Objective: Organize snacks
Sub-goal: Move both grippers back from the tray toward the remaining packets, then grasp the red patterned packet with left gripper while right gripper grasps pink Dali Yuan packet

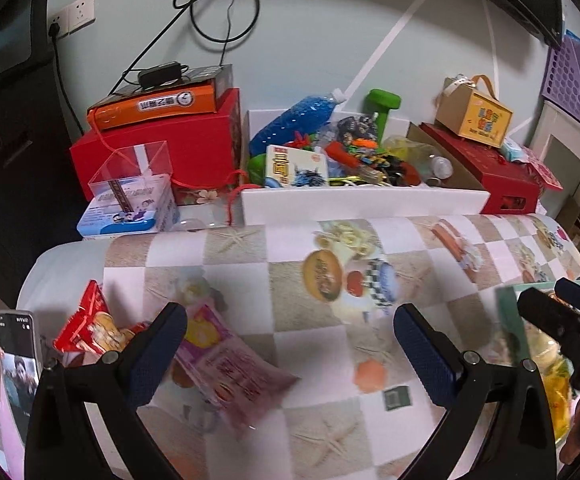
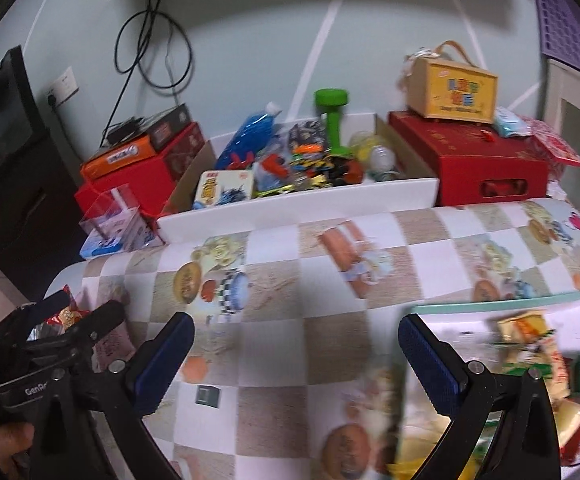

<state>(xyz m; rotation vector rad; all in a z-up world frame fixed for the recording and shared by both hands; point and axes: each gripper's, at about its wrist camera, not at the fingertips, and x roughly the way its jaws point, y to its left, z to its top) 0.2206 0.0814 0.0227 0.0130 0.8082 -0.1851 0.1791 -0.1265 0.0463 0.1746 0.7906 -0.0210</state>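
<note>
Both claws hang spread wide with nothing between their pads: the left claw over the left half of the worktop, the right claw over its right half.

Largest among the task's things is the shallow tray with a pale green rim at the near right corner, already holding a blurred heap of packets; its left edge runs just under the right claw's right finger. Next comes the pink snack packet, lying flat on the checked cloth with its long axis slanting from far left to near right, its upper end touching or tucked behind the left claw's left finger. Beside it, further left, sits the red snack packet, crumpled and partly upright. Smallest is a dark green sachet, alone between the claws.

Judging by this, the loose packets lie left of the left claw's centre, so that arm is nearer; it would need to shift left and turn across the pink packet's slant.
</note>
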